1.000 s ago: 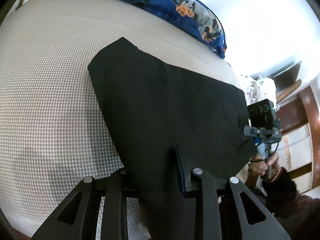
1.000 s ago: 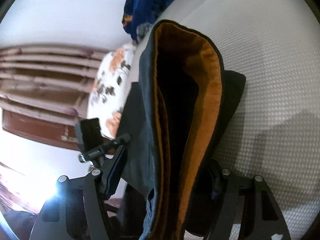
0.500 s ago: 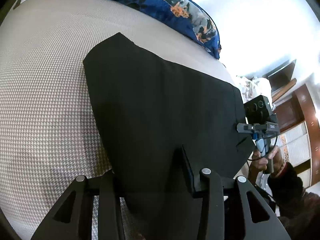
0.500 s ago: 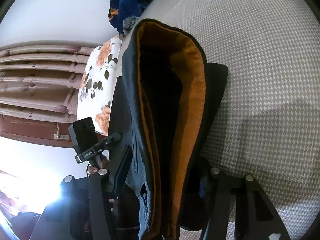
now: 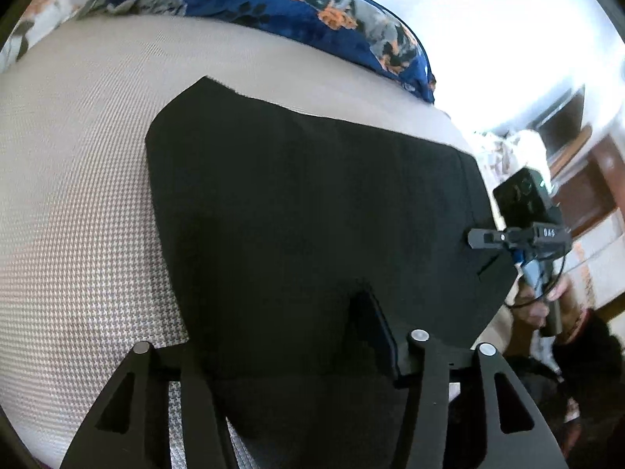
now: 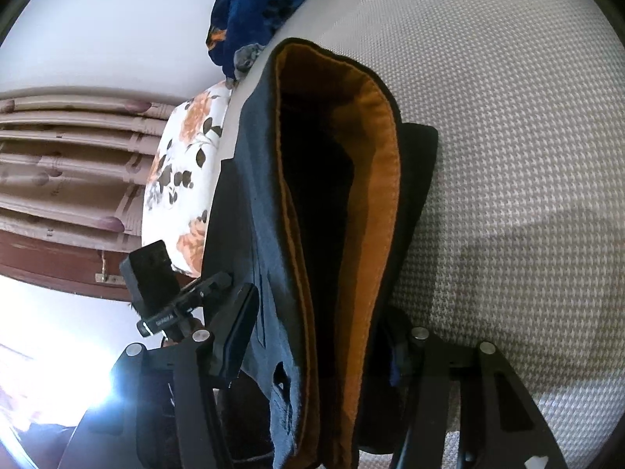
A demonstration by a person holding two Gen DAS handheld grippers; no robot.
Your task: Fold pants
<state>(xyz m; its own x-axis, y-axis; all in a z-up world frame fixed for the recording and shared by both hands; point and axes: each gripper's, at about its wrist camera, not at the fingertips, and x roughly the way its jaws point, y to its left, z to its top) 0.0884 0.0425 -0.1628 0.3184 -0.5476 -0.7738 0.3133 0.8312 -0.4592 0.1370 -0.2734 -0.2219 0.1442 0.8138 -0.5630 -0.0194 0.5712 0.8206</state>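
Observation:
Black pants (image 5: pixel 312 215) lie spread on a houndstooth-patterned bed (image 5: pixel 78 215). My left gripper (image 5: pixel 297 336) is shut on the near edge of the pants, with cloth draped over its fingers. My right gripper (image 6: pixel 324 336) is shut on the waistband end of the pants (image 6: pixel 269 203), whose orange lining (image 6: pixel 381 195) gapes open towards the camera. The right gripper also shows in the left wrist view (image 5: pixel 474 237) at the right edge of the cloth. The left gripper shows in the right wrist view (image 6: pixel 230 279), at the left edge of the pants.
A blue floral blanket (image 5: pixel 312 8) lies along the far side of the bed. A white floral pillow (image 6: pixel 187 156) sits beyond the pants in the right wrist view. Wooden furniture (image 5: pixel 597 187) stands to the right. Bare bed surface (image 6: pixel 508 136) lies right of the pants.
Both grippers have kept their hold on the pants. The left view has shifted a little, with the pants drawn slightly nearer. The waistband opening hangs much as before.

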